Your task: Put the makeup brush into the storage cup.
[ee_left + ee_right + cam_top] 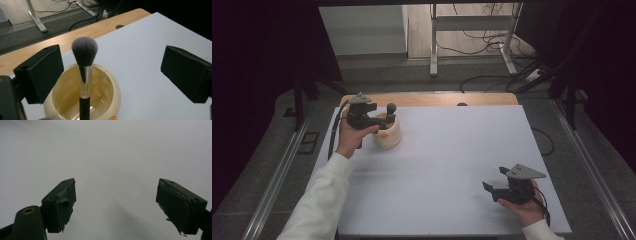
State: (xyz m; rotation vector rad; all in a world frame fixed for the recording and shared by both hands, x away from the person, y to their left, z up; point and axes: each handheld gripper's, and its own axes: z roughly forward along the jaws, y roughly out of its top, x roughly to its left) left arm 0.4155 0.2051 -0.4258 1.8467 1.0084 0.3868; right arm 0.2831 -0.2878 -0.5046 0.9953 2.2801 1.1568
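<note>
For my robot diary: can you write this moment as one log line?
left claw: open around brush | brush: standing in cream pot | right claw: open, empty

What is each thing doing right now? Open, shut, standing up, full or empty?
Left gripper: open, jaws wide on either side of the brush, not touching it.
Right gripper: open, nothing between its jaws, over the white table.
Black-handled makeup brush with grey bristles: standing upright in the cup, bristles up.
Round cream-coloured cup: upright, holding the brush.

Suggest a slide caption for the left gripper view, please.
Open left gripper flanking a brush standing upright in a cream cup on the white table.
</note>
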